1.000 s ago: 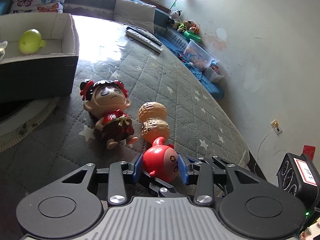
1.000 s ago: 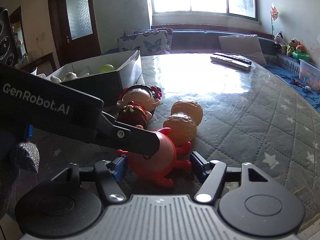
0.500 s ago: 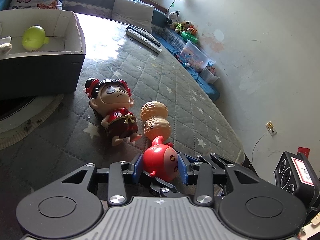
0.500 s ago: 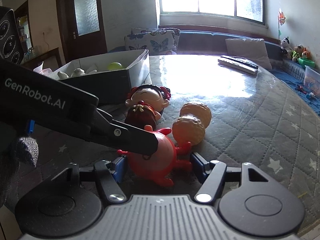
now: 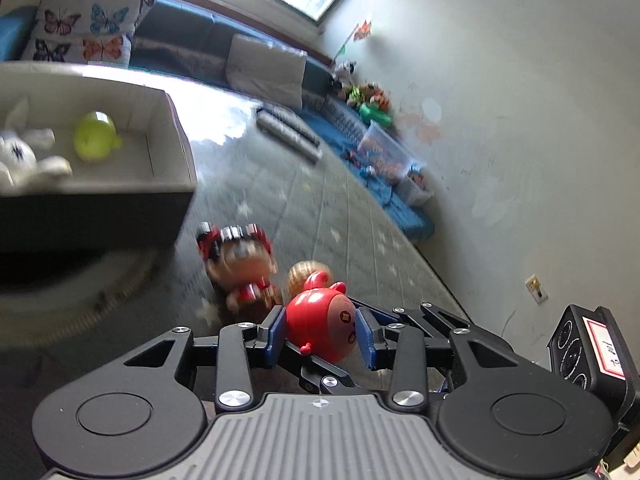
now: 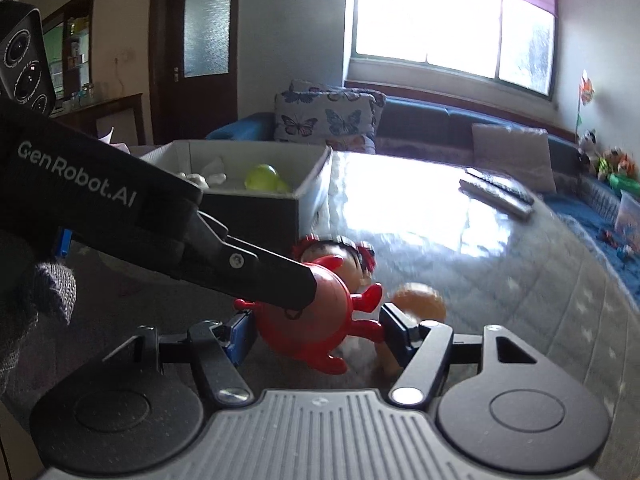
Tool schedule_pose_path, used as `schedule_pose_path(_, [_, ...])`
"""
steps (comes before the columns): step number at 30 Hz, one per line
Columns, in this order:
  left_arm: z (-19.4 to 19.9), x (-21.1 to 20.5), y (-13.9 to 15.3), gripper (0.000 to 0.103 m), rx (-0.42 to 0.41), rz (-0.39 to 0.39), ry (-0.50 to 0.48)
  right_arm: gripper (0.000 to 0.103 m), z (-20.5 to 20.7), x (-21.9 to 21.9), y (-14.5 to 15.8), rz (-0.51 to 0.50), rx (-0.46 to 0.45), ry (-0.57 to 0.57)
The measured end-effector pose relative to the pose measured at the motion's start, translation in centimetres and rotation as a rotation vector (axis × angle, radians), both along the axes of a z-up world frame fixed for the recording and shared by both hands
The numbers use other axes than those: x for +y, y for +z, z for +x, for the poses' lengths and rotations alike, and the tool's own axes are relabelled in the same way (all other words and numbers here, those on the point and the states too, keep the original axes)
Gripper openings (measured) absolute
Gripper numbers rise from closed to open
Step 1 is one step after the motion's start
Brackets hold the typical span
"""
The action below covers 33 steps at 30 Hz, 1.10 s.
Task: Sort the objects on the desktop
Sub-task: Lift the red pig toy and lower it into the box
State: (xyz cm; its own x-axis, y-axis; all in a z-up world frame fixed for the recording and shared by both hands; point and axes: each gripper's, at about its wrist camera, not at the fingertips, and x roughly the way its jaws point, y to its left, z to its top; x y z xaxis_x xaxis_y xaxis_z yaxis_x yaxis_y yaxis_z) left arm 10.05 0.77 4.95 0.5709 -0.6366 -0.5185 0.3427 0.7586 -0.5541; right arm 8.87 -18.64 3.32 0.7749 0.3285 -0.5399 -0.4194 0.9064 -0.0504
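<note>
Pinching red toy (image 5: 320, 328) betw blue pads: left hand-held gripper (image 5: 322, 334); right hand-held gripper (image 6: 318, 338) spread wide around it

— Where did the light come from?
— From the wide bright window (image 6: 452, 28), blown out white; it threw hard glare on the grey quilted star-patterned bed cover (image 6: 424, 196).
— And sharpness?
— The red-dressed big-headed doll figure (image 5: 236, 264) was smeared by motion blur, and fisheye distortion bent the edges into dark corners.
</note>
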Motion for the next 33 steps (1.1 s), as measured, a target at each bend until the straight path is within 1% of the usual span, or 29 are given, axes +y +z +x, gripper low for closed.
schedule_pose_path(4, [1.2, 1.7, 1.7, 0.04, -0.05, -0.01, 0.045, 0.067, 1.9, 1.5, 1.8, -0.01, -0.042, 0.041])
schedule_pose_path(8, [2.9, 3.9, 3.2, 0.04, -0.082, -0.018, 0.093, 0.067, 4.9, 3.8, 3.5, -0.036, -0.082, 0.089])
schedule_pose_path(13, [5.7, 6.9, 3.8, 0.04, -0.091, -0.042, 0.164, 0.067, 9.0, 6.5, 4.7, -0.044, -0.079, 0.15])
schedule_pose_path(17, [8.1, 9.5, 3.1, 0.04, -0.048, -0.076, 0.209, 0.067, 12.2, 8.8, 4.4, -0.068, -0.05, 0.198])
schedule_pose_path(23, [11.5, 12.4, 1.2, 0.04, 0.029, -0.104, 0.251, 0.067, 16.2, 10.9, 2.7, -0.095, 0.031, 0.24])
schedule_pose_path(27, [12.9, 13.5, -0.5, 0.04, 0.075, -0.111, 0.266, 0.067, 18.0, 11.9, 1.6, -0.121, 0.096, 0.261])
schedule_pose_path(31, [14.0, 14.6, -1.9, 0.04, 0.126, -0.146, 0.279, 0.067, 19.0, 12.7, 0.5, -0.166, 0.131, 0.277])
schedule_pose_path(33, [14.4, 14.9, -2.4, 0.04, 0.146, -0.151, 0.283, 0.067, 19.4, 13.0, 0.2, -0.183, 0.153, 0.28])
